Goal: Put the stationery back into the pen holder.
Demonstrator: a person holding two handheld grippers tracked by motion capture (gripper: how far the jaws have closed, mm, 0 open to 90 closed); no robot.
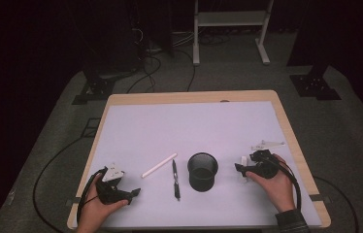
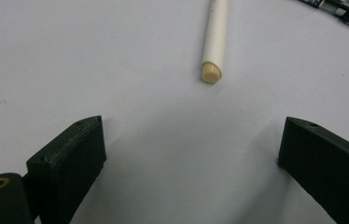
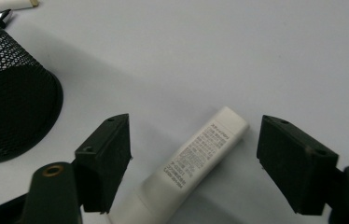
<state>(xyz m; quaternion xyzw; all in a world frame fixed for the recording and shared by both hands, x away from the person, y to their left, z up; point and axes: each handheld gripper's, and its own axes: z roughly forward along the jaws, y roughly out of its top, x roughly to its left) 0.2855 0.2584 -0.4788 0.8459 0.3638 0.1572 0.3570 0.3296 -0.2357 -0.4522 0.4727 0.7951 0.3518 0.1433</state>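
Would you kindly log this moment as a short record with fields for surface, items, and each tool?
surface: white mat on a wooden table
cup: black mesh cup, upright, mid-table
pens: white pen and black pen lying left of the cup, apart
tube: white tube with printed label, flat on the mat
left tool: left tool open, nothing between its jaws, white pen ahead
right tool: right tool open, jaws either side of the tube, not touching it
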